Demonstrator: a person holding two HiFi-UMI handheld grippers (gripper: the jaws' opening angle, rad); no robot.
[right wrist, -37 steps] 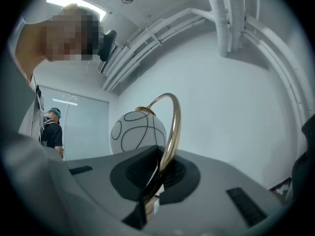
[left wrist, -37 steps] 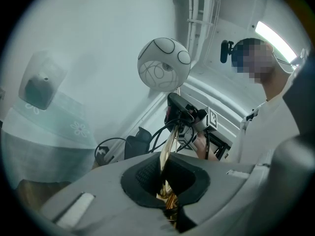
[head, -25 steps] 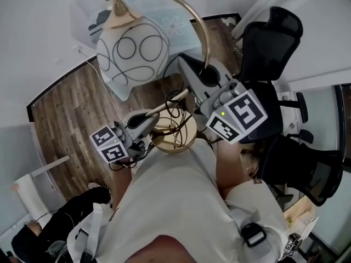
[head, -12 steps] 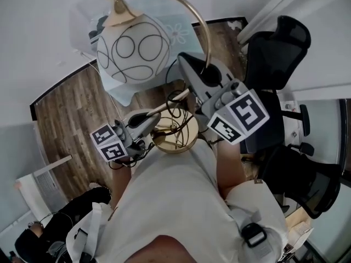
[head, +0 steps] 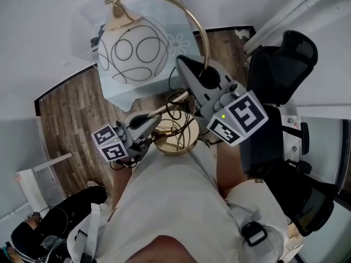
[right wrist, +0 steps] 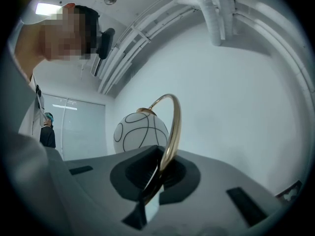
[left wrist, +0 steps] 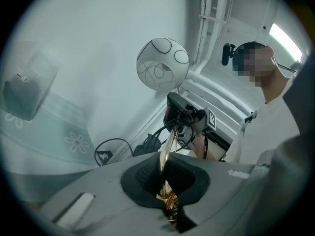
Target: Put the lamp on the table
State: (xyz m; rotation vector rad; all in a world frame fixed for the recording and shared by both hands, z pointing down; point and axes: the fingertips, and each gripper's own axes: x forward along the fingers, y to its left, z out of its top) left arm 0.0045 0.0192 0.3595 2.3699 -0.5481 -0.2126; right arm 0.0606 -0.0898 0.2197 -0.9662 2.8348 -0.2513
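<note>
Wood floor (head: 66, 119) below; left hand-held gripper (left wrist: 166, 198), right hand-held gripper (right wrist: 153, 183) each clamped on lamp (head: 137, 51) brass stem.

A wood-plank floor (head: 71, 119) carries a counter (head: 119, 92) draped in pale blue cloth with a daisy print. A clear plastic box (left wrist: 24, 90) rests on the cloth. Black office chairs (head: 282, 59) stand on the floor at right, and a dark bag (head: 44, 237) lies at lower left.
</note>
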